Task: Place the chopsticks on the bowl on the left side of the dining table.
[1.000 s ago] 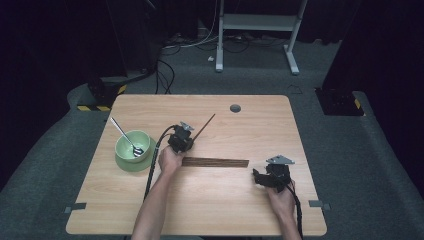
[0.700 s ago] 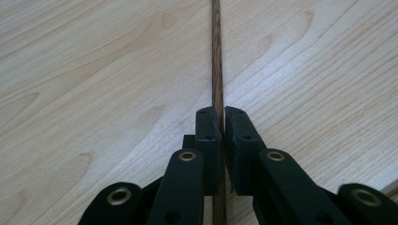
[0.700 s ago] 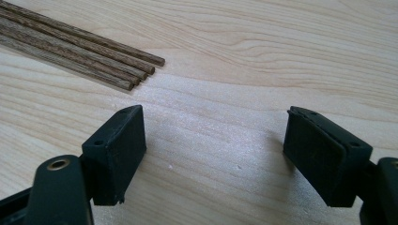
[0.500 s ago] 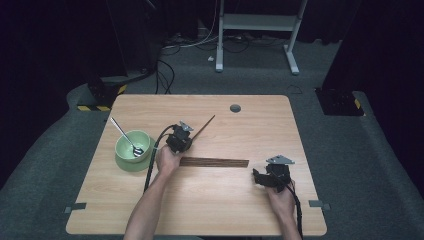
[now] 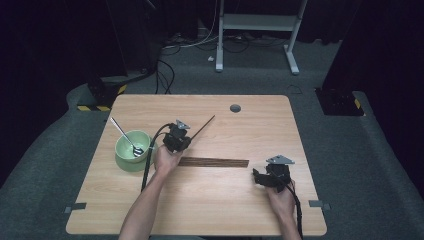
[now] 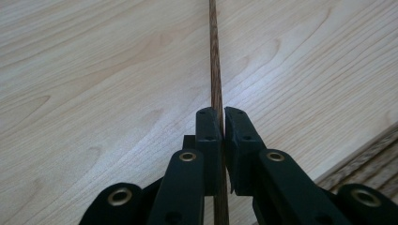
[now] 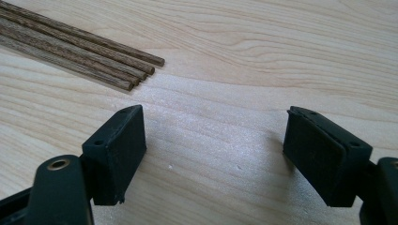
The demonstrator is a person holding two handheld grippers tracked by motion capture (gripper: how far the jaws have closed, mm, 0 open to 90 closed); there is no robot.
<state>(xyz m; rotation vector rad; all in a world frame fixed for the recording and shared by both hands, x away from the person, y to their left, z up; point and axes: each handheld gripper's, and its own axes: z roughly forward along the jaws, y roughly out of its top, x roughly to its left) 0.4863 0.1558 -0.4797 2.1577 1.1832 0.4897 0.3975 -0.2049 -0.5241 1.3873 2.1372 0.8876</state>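
Observation:
My left gripper is shut on one dark wooden chopstick, which runs out past the jaws toward the table's far side. A bundle of several more chopsticks lies flat mid-table, just to the near right of that gripper. My right gripper rests low near the right end of the bundle, open, with bare wood between its pads.
A green bowl with a metal spoon in it stands left of the left hand. The wooden table has a round grommet near its far edge. Dark floor, cables and a stand lie beyond.
The left gripper has risen slightly with the chopstick still clamped. The right gripper has stayed where it was.

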